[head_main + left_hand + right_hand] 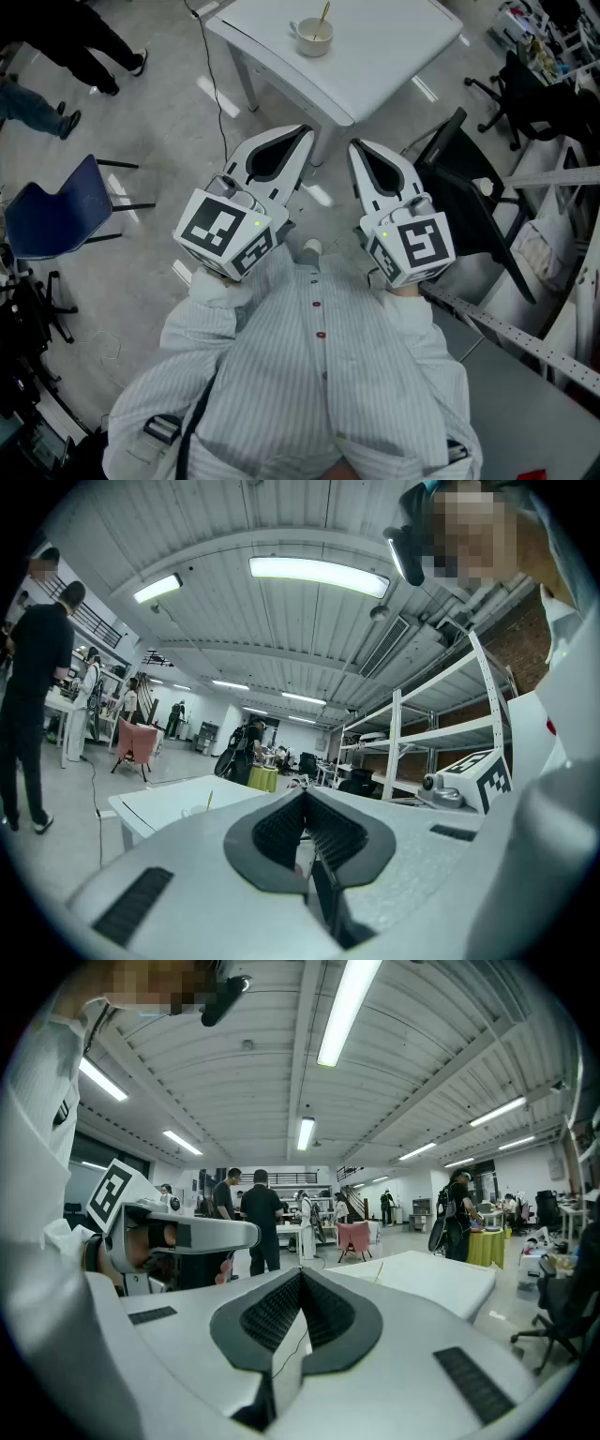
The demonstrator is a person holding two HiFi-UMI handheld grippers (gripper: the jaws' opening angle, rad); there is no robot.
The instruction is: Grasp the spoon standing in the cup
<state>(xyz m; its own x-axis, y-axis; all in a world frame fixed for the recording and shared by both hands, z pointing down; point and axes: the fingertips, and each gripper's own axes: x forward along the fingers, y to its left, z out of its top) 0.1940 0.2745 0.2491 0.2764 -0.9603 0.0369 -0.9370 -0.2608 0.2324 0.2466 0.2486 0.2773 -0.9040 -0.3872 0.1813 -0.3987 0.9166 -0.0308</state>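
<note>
A white cup (313, 38) stands on the white table (394, 56) at the top of the head view, with a gold-coloured spoon (324, 16) upright in it. Both grippers are held close to the person's chest, well short of the table, pointing toward it. My left gripper (307, 131) is shut with nothing in it, and so is my right gripper (354, 146). In the left gripper view the shut jaws (304, 791) point past the table, where the cup (195, 810) shows small. The right gripper view shows the spoon (379, 1272) beyond my shut jaws (300, 1271).
A blue chair (61, 211) stands on the floor at the left and a black office chair (469, 192) just right of the table. A cable (217, 89) runs across the floor by the table leg. People's legs (56, 66) are at the far left. Metal shelving (441, 733) stands to the right.
</note>
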